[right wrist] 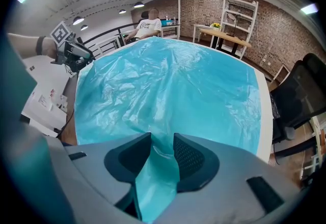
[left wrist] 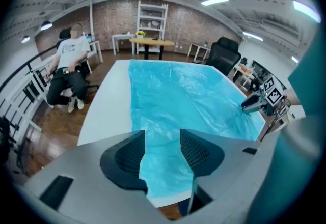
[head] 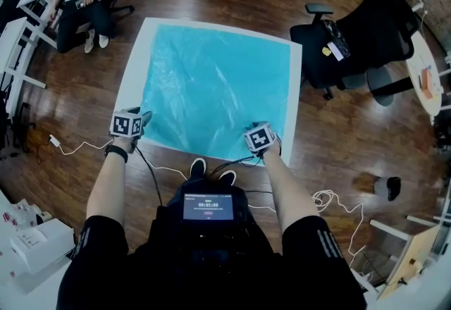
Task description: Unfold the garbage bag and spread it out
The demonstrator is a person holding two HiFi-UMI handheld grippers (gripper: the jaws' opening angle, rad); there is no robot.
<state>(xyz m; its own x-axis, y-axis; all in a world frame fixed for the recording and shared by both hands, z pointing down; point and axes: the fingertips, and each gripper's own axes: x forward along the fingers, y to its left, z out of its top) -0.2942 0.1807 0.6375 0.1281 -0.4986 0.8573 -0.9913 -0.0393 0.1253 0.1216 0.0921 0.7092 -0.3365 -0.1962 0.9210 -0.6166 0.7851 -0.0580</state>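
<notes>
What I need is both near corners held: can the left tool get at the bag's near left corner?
Probably yes: the left tool is right at that corner of the bag, open, with nothing in between.

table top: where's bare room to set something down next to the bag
Widest bare strip: white table left of the garbage bag. Thin slivers along its far and right edges. Near edge is crowded: left hand-held gripper and right hand-held gripper are there.

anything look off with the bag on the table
The garbage bag lies mostly flat but creased on the table. Its near corner is bunched and lifted in the right tool, so that corner isn't spread. The left tool is open, holding nothing.
</notes>
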